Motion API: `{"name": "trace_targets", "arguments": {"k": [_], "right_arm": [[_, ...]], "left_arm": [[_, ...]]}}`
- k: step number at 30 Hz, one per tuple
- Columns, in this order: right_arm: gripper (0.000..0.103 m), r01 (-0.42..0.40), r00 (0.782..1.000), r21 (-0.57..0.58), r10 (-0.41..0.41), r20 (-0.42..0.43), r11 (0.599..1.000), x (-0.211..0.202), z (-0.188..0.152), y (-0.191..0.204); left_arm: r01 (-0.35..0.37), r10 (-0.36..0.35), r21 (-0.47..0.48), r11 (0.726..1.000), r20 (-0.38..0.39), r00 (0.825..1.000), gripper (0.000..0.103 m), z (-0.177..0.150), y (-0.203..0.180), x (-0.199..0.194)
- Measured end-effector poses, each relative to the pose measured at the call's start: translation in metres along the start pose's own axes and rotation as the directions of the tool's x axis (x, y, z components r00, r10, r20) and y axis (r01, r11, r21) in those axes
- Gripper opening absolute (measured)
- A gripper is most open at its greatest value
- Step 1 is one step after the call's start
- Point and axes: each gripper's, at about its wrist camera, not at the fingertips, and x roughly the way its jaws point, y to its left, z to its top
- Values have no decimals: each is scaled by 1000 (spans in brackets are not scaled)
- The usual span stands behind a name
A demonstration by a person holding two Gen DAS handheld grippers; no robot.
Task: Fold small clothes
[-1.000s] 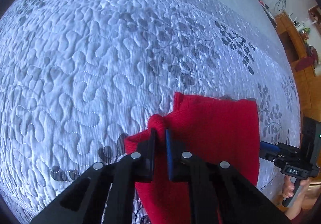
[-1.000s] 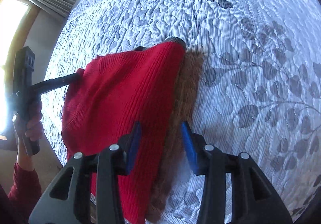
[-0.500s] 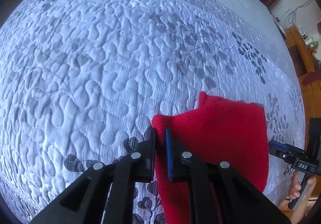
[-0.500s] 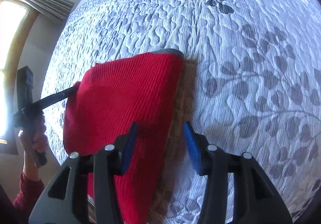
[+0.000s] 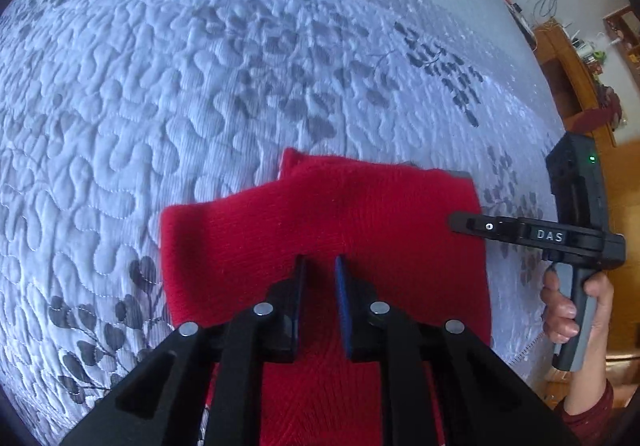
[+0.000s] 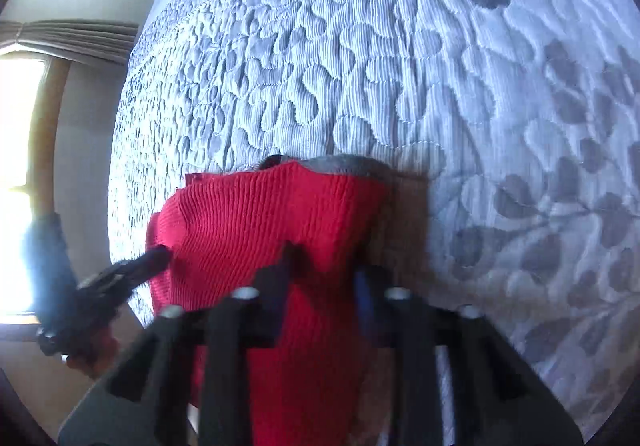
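The red knit (image 5: 320, 222) lies folded on the bed (image 5: 160, 86): soft, light, stretchy, best held at corners. Left tongs (image 5: 320, 278) nearly closed above it, seemingly gripping nothing; right tongs (image 6: 324, 266) have just closed onto its edge.

Your right-wrist view is motion-blurred; the garment (image 6: 280, 230) runs off its bottom edge, hiding the grip there.
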Motion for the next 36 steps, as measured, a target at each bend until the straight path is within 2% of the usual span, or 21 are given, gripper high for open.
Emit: {"name": "trace_targets", "arguments": {"k": [2, 4, 9, 11, 12, 13, 14, 15, 16, 18, 23, 25, 27, 31, 34, 36], "right_arm": [[11, 35, 997, -68, -30, 73, 997, -18, -10, 9], [10, 95, 991, -87, -86, 105, 992, -28, -18, 11], [13, 127, 991, -29, -126, 32, 991, 5, -10, -8], [21, 135, 990, -46, -133, 51, 990, -2, -13, -2], [26, 145, 988, -51, -142, 62, 988, -7, -15, 0], [43, 184, 980, -64, -178, 87, 981, -17, -21, 4], [47, 212, 973, -81, -203, 108, 974, -25, -27, 7], [47, 238, 966, -105, -224, 127, 966, -34, -36, 12], [47, 252, 962, -114, -236, 137, 961, -40, -43, 14], [47, 277, 954, -115, -259, 151, 954, -54, -64, 18], [48, 277, 950, -125, -252, 183, 953, -70, -116, 29], [50, 266, 953, -127, -241, 183, 956, -67, -138, 35], [56, 240, 962, -127, -219, 164, 962, -60, -158, 35], [57, 245, 965, -120, -230, 129, 962, -46, -186, 29], [58, 175, 984, -101, -169, 60, 979, -30, -205, 16], [58, 153, 987, -85, -148, 60, 985, -25, -212, 9]], "left_arm": [[5, -5, -12, 1000, 12, 1000, 10, -1, 4, 2], [27, -27, -10, 1000, 21, 999, 9, -2, 5, 5], [8, -8, -2, 1000, 13, 1000, 8, 0, 3, 14], [-4, 4, -1, 1000, 8, 1000, 8, 1, 1, 10], [-8, 8, 0, 1000, 5, 1000, 12, 0, 1, 5], [-21, 21, -1, 1000, 7, 1000, 18, -3, 0, -3], [-40, 40, -2, 999, 19, 999, 36, -6, -1, -10], [-78, 77, 5, 997, 47, 996, 55, -11, -4, -21], [-143, 140, 26, 989, 92, 986, 58, -20, -10, -33], [-197, 185, 70, 978, 150, 971, 60, -37, -19, -50], [-194, 184, 47, 980, 156, 970, 61, -84, -28, -69], [-211, 201, 43, 976, 175, 964, 61, -101, -32, -74], [-219, 208, 42, 975, 186, 960, 61, -115, -36, -75], [-229, 216, 43, 972, 197, 956, 61, -143, -42, -80], [-231, 215, 56, 971, 204, 955, 61, -158, -45, -82], [-238, 220, 62, 969, 210, 953, 61, -164, -47, -83]]}}
